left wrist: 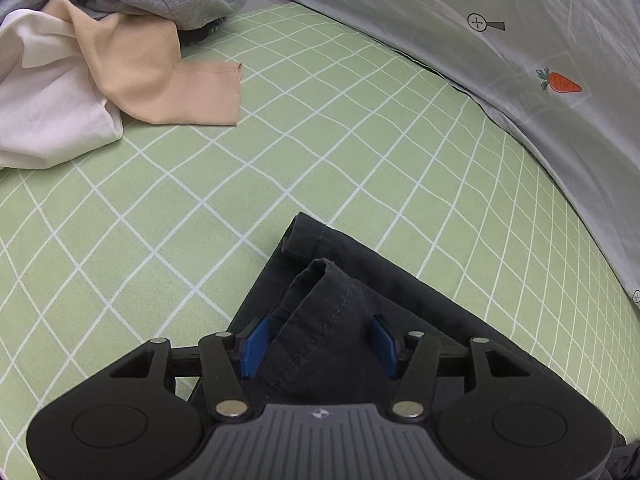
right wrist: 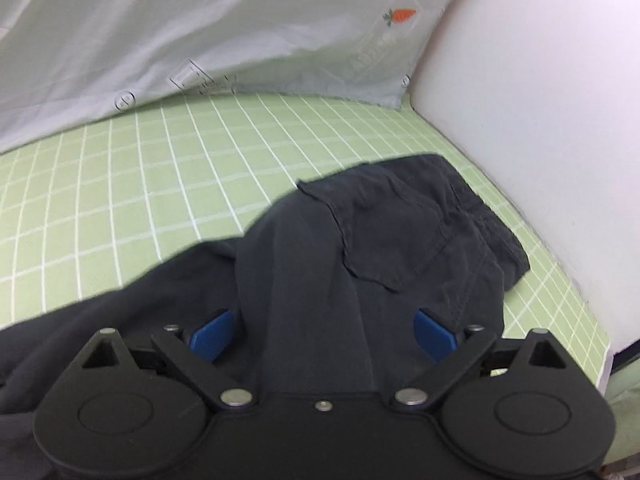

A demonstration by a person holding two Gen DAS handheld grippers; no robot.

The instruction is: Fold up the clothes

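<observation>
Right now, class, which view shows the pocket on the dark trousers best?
The right wrist view: the pocket on the dark trousers lies in full sight there. The left wrist view shows only hemmed leg ends, no pocket.

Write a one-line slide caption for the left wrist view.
Left gripper open over dark trousers' hem on green checked sheet; unfolded clothes pile beyond.

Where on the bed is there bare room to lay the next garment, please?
Bare sheet lies between the clothes pile, the dark trousers and the grey cover; more lies between trousers and cover in the right view. The far-left corner is crowded.
</observation>
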